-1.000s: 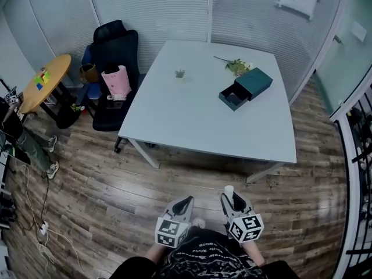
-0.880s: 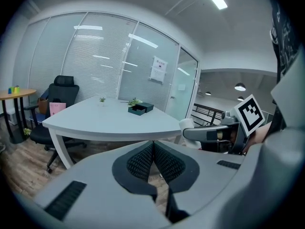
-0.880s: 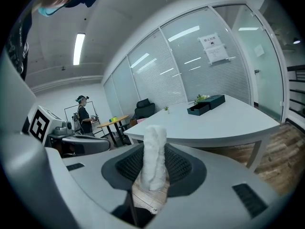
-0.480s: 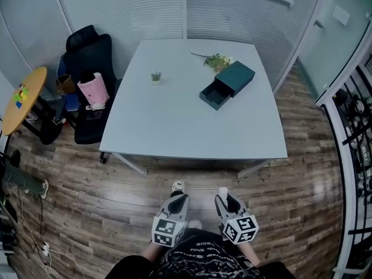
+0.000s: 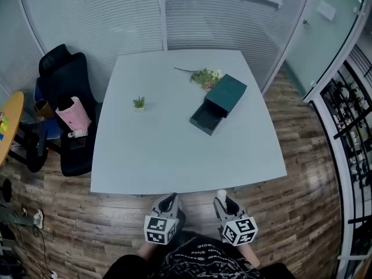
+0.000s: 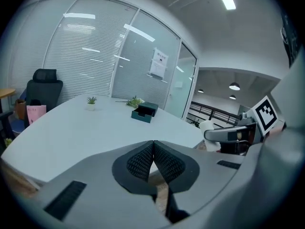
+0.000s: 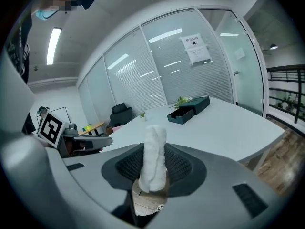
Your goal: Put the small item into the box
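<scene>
A dark green box (image 5: 220, 102) lies on the white table (image 5: 174, 150), its drawer pulled open toward me; it also shows far off as the box (image 6: 145, 111) and the box (image 7: 188, 111). My right gripper (image 5: 221, 200) is shut on a small white roll (image 7: 154, 157) that stands upright between its pads; the roll's top (image 5: 221, 195) pokes out just short of the table's near edge. My left gripper (image 5: 169, 201) is beside it, shut with nothing between its jaws (image 6: 153, 162). Both hang over the wooden floor in front of the table.
A tiny potted plant (image 5: 139, 103) stands left of the box and a flower sprig (image 5: 203, 76) lies behind it. A black office chair (image 5: 61, 92) with a pink bag (image 5: 74, 115) sits at the table's left. Glass walls close the room at the back.
The view has moved closer to the table and shifted right. Both grippers now sit nearly at the table's near edge. The right gripper holds the white roll throughout.
</scene>
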A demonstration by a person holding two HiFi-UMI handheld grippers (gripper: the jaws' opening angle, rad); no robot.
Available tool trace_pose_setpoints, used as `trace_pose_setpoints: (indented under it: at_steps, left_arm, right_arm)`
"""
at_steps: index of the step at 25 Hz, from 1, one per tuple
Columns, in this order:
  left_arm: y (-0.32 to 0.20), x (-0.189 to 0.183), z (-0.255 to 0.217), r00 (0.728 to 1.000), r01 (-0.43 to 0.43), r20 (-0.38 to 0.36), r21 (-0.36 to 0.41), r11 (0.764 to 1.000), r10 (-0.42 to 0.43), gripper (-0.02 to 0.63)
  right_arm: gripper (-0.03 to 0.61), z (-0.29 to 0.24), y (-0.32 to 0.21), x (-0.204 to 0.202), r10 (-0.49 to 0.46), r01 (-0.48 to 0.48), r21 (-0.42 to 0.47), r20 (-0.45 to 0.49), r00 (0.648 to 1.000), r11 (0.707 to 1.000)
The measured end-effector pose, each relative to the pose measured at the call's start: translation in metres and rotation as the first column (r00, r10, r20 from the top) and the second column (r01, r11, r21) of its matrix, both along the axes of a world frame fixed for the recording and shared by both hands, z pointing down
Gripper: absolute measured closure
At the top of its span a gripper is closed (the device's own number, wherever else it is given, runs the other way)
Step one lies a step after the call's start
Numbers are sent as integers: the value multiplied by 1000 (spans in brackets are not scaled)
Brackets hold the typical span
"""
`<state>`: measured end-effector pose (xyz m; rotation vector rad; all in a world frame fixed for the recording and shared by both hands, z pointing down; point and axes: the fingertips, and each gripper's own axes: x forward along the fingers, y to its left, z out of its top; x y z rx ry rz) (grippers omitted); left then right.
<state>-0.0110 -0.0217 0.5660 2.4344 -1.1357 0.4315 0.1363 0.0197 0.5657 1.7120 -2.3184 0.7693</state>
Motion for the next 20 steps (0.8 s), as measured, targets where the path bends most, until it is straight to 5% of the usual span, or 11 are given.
trace_pose_setpoints:
  at_steps: [14, 20]
  left_arm:
    - [-128, 4, -15, 984, -177, -15, 45, 983, 178, 595]
    - [-152, 2, -19, 985, -167, -41, 45, 985, 169, 595]
  right_arm:
    - [439, -5, -114, -28, 111, -111, -7, 1, 994, 994]
    - [439, -5, -136, -33, 106, -106, -17, -5, 994, 994]
